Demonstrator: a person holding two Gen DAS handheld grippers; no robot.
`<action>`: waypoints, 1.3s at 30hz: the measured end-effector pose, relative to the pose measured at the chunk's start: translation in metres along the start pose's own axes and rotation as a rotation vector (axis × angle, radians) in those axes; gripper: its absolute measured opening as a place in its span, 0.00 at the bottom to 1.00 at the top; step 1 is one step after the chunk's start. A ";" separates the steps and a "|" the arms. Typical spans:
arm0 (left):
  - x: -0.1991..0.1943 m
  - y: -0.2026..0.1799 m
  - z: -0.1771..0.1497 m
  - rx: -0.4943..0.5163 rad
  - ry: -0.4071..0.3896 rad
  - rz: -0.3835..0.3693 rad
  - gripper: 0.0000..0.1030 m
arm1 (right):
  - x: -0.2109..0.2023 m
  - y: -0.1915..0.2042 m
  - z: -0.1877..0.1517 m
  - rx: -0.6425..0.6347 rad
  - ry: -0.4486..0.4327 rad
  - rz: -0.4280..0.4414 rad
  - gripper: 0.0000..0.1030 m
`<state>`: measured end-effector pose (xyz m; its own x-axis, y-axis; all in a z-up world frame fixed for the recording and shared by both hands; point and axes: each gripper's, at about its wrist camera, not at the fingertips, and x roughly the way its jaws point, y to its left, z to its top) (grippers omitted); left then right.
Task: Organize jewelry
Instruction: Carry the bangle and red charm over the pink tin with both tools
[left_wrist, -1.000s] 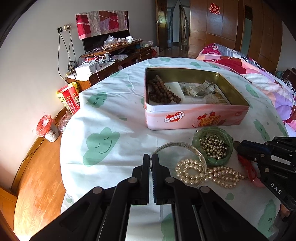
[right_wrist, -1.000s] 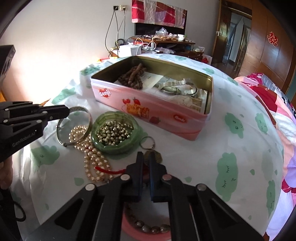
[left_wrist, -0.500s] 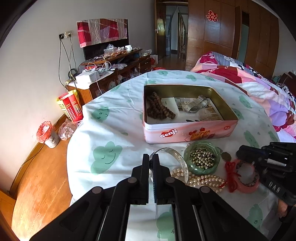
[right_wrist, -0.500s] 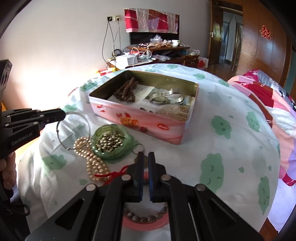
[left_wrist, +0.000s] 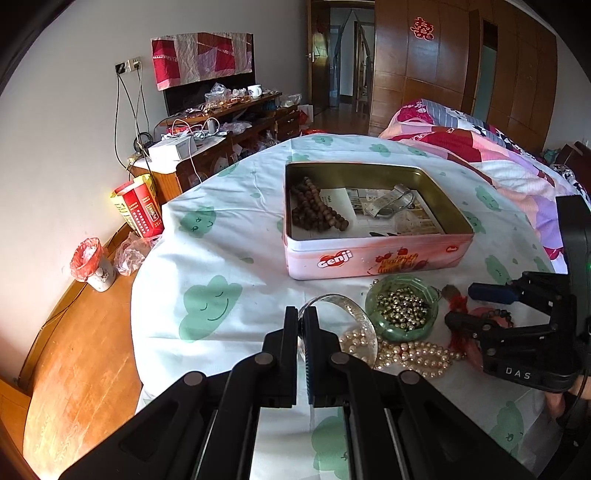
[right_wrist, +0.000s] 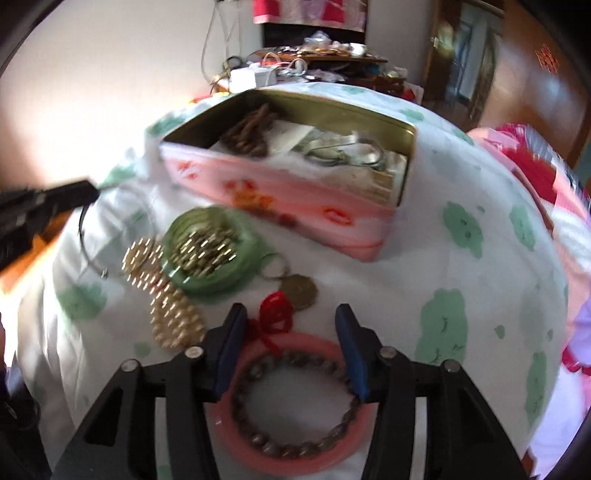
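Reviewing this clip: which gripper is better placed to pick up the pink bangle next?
Right. The right gripper hangs directly over the pink bangle, jaws opening astride it. The left gripper is shut on the clear bangle, so it seems occupied.

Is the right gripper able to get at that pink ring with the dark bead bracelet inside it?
Probably yes. The right gripper hangs just over the pink ring, jaws opening, nothing between them and it; only a red cord lies nearby.

Glossy metal tin (left_wrist: 376, 254) with brassy inside; matt cotton cloth (left_wrist: 221, 266); shiny pearls (left_wrist: 413, 356); faceted green glass dish (left_wrist: 400, 314); matt black plastic fingers (left_wrist: 291, 332); polished wood floor (left_wrist: 74, 362).
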<state>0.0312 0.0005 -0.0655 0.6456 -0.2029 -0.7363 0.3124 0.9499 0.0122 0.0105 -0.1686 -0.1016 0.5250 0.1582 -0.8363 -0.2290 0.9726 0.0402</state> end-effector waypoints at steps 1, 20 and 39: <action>0.002 0.000 -0.001 -0.002 0.004 0.000 0.02 | 0.000 0.000 0.001 -0.010 -0.003 0.001 0.47; -0.037 -0.001 0.042 0.018 -0.108 -0.025 0.02 | -0.071 -0.006 0.031 -0.015 -0.222 -0.019 0.04; 0.001 0.000 0.100 0.072 -0.098 0.014 0.02 | -0.061 -0.027 0.095 -0.010 -0.309 -0.021 0.04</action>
<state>0.1009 -0.0237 0.0014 0.7143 -0.2154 -0.6659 0.3496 0.9341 0.0729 0.0620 -0.1884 0.0004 0.7539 0.1837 -0.6307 -0.2223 0.9748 0.0182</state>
